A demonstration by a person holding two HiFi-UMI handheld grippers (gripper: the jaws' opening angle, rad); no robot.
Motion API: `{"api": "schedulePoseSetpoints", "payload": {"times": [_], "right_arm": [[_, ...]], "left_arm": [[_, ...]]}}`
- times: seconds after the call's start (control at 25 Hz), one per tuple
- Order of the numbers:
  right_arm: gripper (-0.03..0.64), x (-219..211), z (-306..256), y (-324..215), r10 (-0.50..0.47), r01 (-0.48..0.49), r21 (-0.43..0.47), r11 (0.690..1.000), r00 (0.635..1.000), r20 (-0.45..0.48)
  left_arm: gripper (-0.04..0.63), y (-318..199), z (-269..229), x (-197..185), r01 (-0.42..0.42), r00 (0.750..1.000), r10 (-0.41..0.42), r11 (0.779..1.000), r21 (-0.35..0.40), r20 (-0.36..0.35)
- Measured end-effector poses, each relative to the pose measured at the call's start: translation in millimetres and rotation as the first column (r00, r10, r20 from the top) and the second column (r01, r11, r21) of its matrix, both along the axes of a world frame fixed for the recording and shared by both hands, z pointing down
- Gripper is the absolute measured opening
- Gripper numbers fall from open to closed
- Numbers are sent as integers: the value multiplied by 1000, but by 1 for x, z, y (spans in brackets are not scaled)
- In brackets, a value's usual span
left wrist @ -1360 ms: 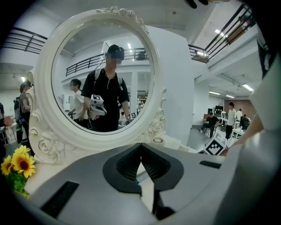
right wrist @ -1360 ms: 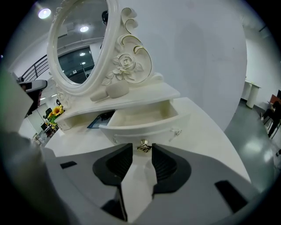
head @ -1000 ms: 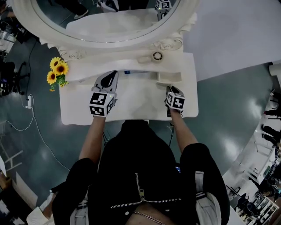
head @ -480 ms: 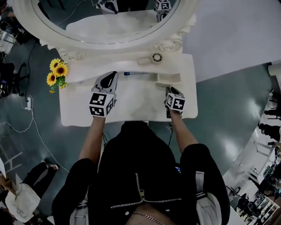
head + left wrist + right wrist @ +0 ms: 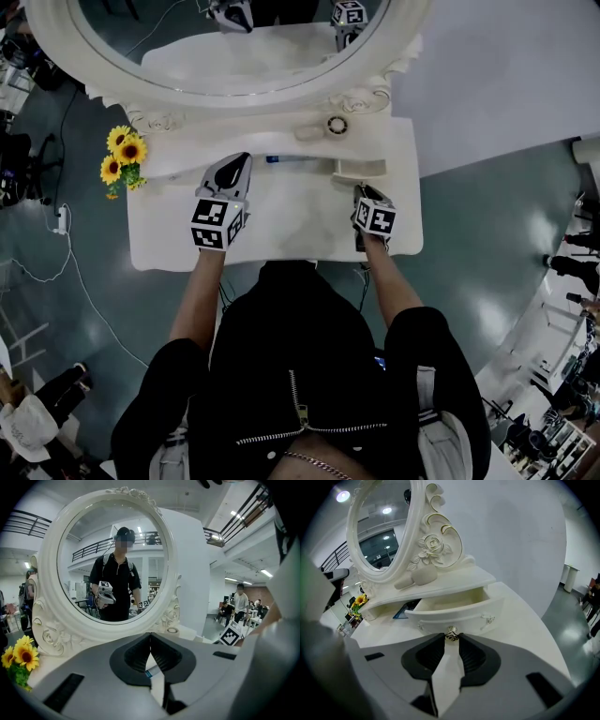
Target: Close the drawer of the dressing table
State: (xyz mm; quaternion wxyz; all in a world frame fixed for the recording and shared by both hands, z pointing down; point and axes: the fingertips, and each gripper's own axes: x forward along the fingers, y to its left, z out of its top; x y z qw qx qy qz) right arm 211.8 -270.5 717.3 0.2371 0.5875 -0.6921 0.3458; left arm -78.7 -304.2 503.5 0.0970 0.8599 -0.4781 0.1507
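**A:** Head view?

**B:** White dressing table, with an oval mirror at the back. Sunflowers sit off its left end. Left gripper is over the top, left of centre, and a blue pen lies just beyond its tips. Right gripper is at the right side, tips toward the drawer. The drawer stands pulled out from under the shelf.

**A:** Left gripper view?

**B:** Jaws clenched tip to tip, nothing held. The pen's end shows through the slit lower down, lying on the tabletop. The mirror is ahead, with the person reflected in it.

**A:** Right gripper view?

**B:** The drawer is open and its front faces the camera. A small metal knob on that front sits between the jaw tips. The tips close against its sides, so the right gripper is grasping the knob.
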Motion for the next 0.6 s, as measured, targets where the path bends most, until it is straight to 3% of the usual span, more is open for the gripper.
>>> {"api": "schedulePoseSetpoints", "payload": {"times": [0.6], "right_arm": [[104,0,1,-19,-14,14,-3,1000,1000,-10]], "left_arm": [[21,-12,0,-6,16,1000,-16,1000,-4,4]]}}
